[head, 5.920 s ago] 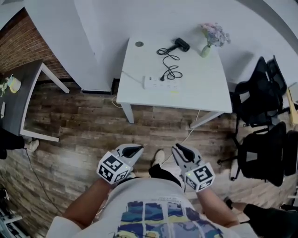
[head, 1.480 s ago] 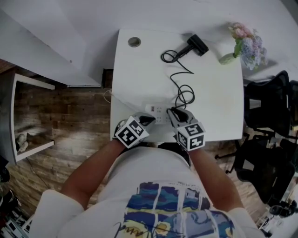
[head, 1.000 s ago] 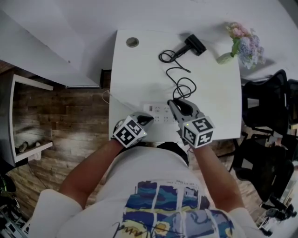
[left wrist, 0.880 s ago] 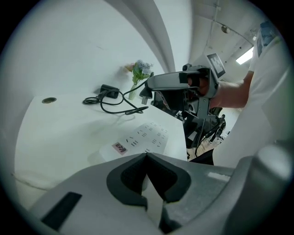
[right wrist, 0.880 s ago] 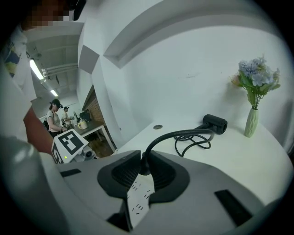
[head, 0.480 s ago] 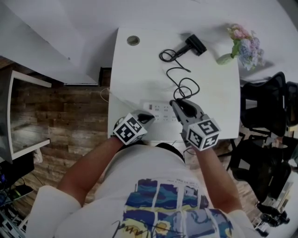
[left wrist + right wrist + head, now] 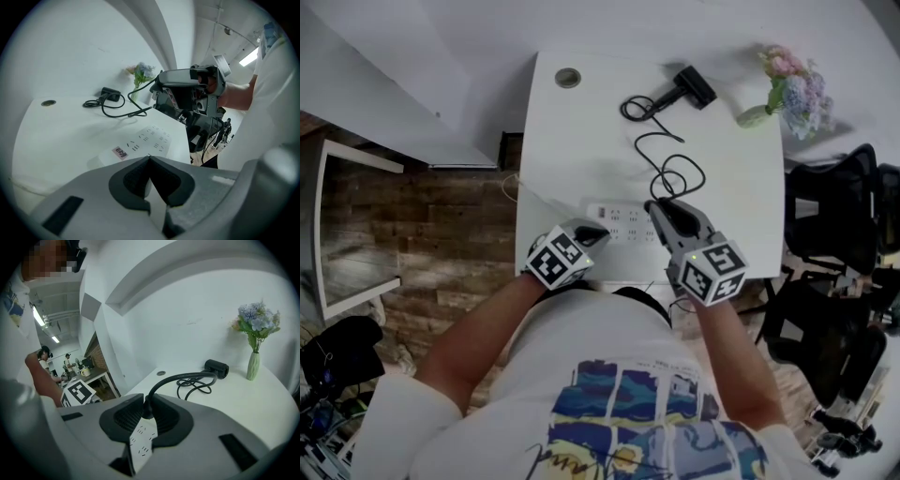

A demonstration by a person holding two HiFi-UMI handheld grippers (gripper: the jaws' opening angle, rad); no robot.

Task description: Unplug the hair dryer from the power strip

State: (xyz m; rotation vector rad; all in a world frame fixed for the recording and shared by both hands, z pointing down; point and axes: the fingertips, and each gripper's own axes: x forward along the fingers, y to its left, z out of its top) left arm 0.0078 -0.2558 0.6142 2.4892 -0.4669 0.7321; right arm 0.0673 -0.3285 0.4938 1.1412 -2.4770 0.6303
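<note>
on table (image 7: 581,141), right gripper (image 7: 656,208) clamps dryer plug (image 7: 147,405) at power strip (image 7: 623,221); left gripper's (image 7: 598,232) jaws together.

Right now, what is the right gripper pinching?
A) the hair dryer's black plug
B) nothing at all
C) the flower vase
A: in the right gripper view, the right gripper has its fingers pressed on the black plug, with the cord curving up from between them.
</note>
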